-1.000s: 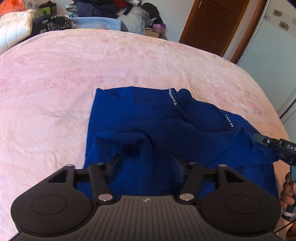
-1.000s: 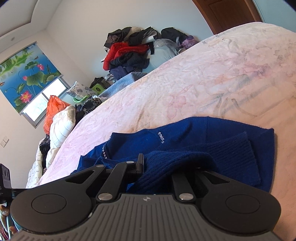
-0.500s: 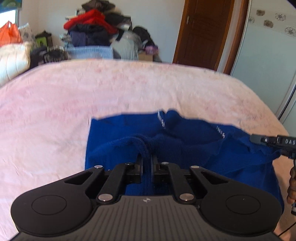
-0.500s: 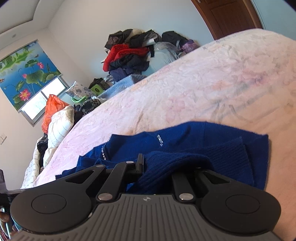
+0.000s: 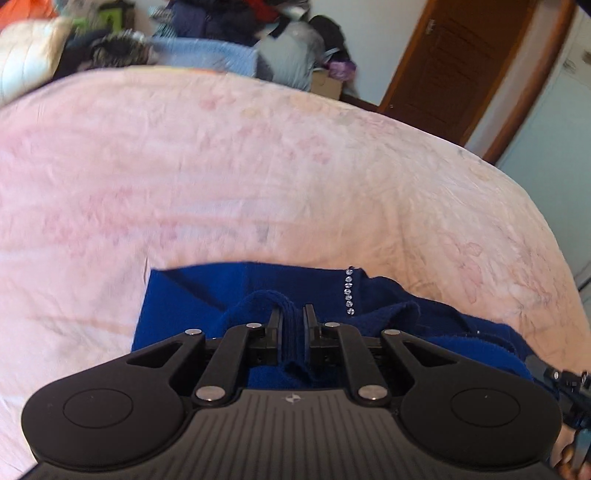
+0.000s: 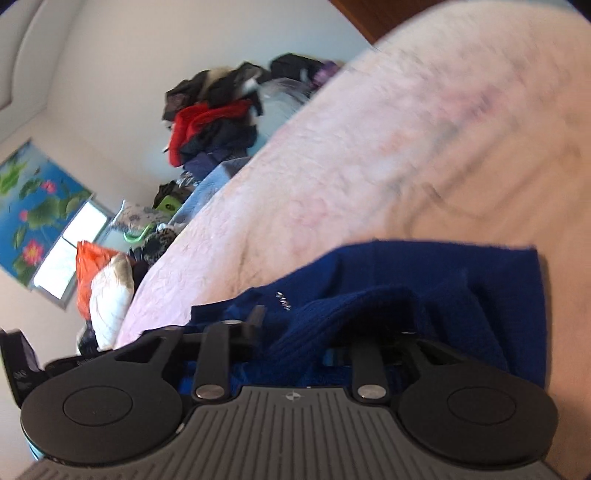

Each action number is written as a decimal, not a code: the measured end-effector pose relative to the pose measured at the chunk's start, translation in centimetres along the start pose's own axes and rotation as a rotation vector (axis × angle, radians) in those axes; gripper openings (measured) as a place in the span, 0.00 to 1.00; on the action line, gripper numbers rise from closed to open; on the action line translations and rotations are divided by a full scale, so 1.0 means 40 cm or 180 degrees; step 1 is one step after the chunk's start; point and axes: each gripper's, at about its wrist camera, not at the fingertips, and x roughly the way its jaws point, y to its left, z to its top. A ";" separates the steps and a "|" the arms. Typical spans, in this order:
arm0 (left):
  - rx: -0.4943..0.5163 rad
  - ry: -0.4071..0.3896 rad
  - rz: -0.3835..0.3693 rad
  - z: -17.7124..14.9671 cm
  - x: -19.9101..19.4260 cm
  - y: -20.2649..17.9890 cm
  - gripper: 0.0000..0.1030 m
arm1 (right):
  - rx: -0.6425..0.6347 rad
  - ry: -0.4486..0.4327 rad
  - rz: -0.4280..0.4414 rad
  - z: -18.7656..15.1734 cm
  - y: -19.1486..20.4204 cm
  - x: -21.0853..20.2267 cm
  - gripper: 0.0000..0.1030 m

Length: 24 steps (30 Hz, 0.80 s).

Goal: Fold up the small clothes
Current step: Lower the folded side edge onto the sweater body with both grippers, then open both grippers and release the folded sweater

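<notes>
A dark blue knitted sweater (image 5: 207,291) with a row of rhinestones (image 5: 349,291) lies on the pink bedspread (image 5: 258,177). My left gripper (image 5: 293,317) is shut on a bunched fold of the sweater's near edge. In the right wrist view the same sweater (image 6: 443,273) drapes over my right gripper (image 6: 295,328), which is shut on a thick knit fold; its right finger is hidden under cloth. The right gripper also shows at the lower right edge of the left wrist view (image 5: 569,380).
A heap of clothes (image 5: 229,22) and bags stands beyond the bed's far edge, also in the right wrist view (image 6: 210,122). A white quilt (image 6: 110,291) lies at the bed's left. A brown door (image 5: 458,62) is at the back right.
My left gripper went from open around the sweater's near edge to shut on a fold. Both grippers have moved forward over the sweater with cloth held; the right view has tilted.
</notes>
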 end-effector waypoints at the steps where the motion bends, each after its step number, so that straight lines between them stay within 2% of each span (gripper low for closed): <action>1: -0.0017 -0.0027 -0.0016 -0.003 -0.005 0.005 0.14 | -0.0013 -0.0018 0.0021 -0.002 0.000 -0.004 0.43; 2: -0.0001 -0.0066 0.0004 -0.004 -0.012 0.006 0.17 | -0.0038 -0.0046 0.0013 0.000 0.002 -0.008 0.45; 4: 0.0029 -0.0168 0.0138 -0.004 -0.027 0.005 0.41 | -0.0056 -0.0110 0.0022 0.005 0.005 -0.017 0.53; 5: 0.0027 -0.0243 0.0183 -0.002 -0.036 0.006 0.48 | -0.0054 -0.0143 0.0028 0.007 0.007 -0.020 0.54; 6: 0.0007 -0.0337 0.0211 0.003 -0.049 0.009 0.63 | -0.0054 -0.0190 0.0021 0.010 0.008 -0.024 0.59; 7: -0.0030 -0.0415 0.0225 0.007 -0.061 0.015 0.71 | -0.0057 -0.0234 0.0018 0.016 0.007 -0.027 0.66; 10: -0.0186 -0.0511 0.0245 0.025 -0.083 0.035 0.71 | -0.0066 -0.0373 -0.0066 0.032 0.007 -0.032 0.68; 13: -0.0131 -0.0427 0.0316 0.013 -0.094 0.044 0.71 | -0.0153 -0.0424 -0.0114 0.032 0.019 -0.046 0.67; 15: 0.0054 -0.0354 0.0398 -0.014 -0.098 0.042 0.71 | -0.0397 -0.0354 -0.0073 0.019 0.044 -0.056 0.71; 18: 0.0544 -0.0242 0.0587 -0.077 -0.094 0.020 0.71 | -0.0855 -0.0078 -0.0112 -0.016 0.078 -0.044 0.86; 20: 0.0884 -0.0246 0.0894 -0.117 -0.080 0.002 0.71 | -0.1035 0.0095 -0.0304 -0.033 0.077 -0.023 0.86; 22: 0.1156 -0.0316 0.1245 -0.156 -0.074 -0.011 0.71 | -0.1125 0.0046 -0.0583 -0.049 0.075 -0.026 0.79; 24: 0.1289 -0.0369 0.1292 -0.183 -0.083 -0.016 0.71 | -0.1138 -0.0036 -0.0610 -0.058 0.083 -0.056 0.83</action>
